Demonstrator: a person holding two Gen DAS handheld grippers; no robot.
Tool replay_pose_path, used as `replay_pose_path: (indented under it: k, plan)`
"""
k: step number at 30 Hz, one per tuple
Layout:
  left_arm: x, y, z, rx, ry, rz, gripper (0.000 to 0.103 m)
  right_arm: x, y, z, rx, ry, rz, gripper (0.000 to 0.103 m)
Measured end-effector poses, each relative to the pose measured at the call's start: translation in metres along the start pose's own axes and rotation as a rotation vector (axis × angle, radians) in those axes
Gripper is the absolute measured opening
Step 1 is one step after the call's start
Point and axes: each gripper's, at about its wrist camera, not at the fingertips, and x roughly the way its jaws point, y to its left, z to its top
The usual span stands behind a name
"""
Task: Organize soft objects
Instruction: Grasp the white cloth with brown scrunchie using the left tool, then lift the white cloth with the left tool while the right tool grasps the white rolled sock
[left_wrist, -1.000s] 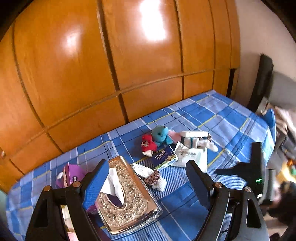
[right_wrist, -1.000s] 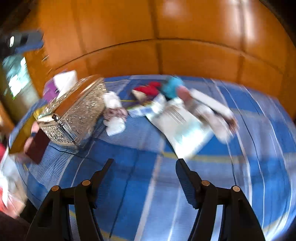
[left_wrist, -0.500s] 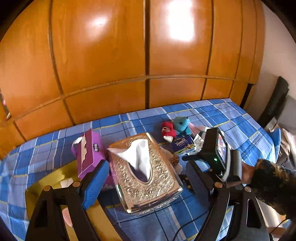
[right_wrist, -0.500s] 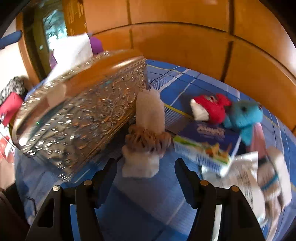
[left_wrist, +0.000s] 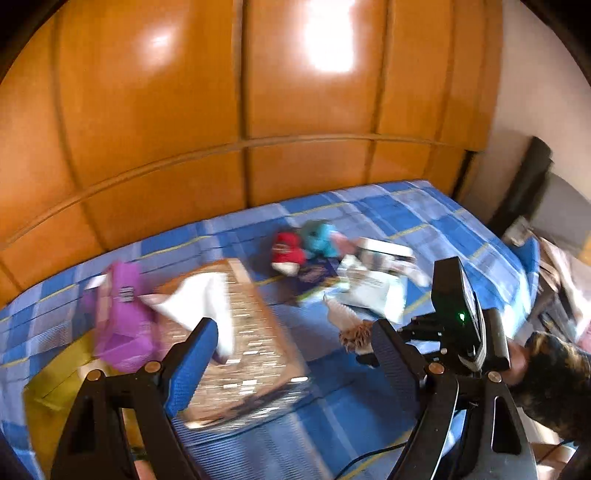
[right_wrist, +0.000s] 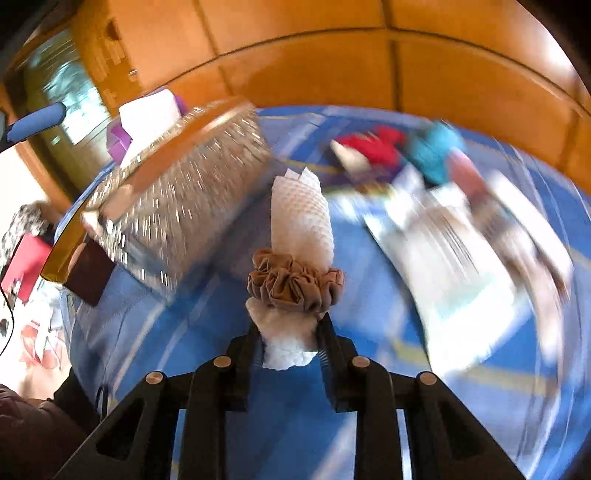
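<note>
My right gripper (right_wrist: 290, 332) is shut on the near end of a white foam-net roll (right_wrist: 301, 221) with a brown scrunchie (right_wrist: 295, 284) around its middle. The roll also shows in the left wrist view (left_wrist: 345, 317), in front of the right gripper. A red plush (right_wrist: 373, 147) and a teal plush (right_wrist: 436, 151) lie further back on the blue checked bedspread (right_wrist: 295, 424); they show in the left wrist view too, red plush (left_wrist: 288, 249), teal plush (left_wrist: 319, 234). My left gripper (left_wrist: 295, 354) is open and empty above the bed.
A silver embossed tissue box (left_wrist: 243, 347) with a tissue sticking out stands at left, a purple box (left_wrist: 122, 325) beside it on a yellow tray (left_wrist: 48, 387). White packets (left_wrist: 373, 288) and a dark blue tissue pack (left_wrist: 314, 277) lie near the plushes. An orange wooden wall panel (left_wrist: 258, 110) stands behind.
My right gripper moved forward and closed on the near end of the foam-net roll, which was lying free between open jaws before. The left view swung slightly, and is blurred.
</note>
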Motion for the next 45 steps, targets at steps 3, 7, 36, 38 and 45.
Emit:
replay_pose_path:
  k: [3, 7, 36, 38, 45]
  plan:
    - [0.017, -0.032, 0.002, 0.043, 0.026, -0.053, 0.085, -0.02, -0.008, -0.027, 0.055, 0.006, -0.059, 0.054]
    - [0.048, -0.071, -0.002, 0.083, 0.088, -0.105, 0.083, -0.042, -0.019, -0.057, 0.142, -0.015, -0.095, 0.078]
    - [0.178, -0.09, -0.064, -0.078, 0.209, -0.007, 0.04, -0.067, -0.043, -0.117, 0.204, -0.104, -0.243, 0.078]
    - [0.179, -0.084, -0.063, -0.088, 0.207, -0.028, 0.035, -0.069, -0.046, -0.113, 0.193, -0.076, -0.218, 0.077]
    - [0.176, -0.078, -0.067, -0.063, 0.168, -0.069, 0.034, -0.091, -0.072, -0.084, 0.177, -0.033, -0.268, 0.054]
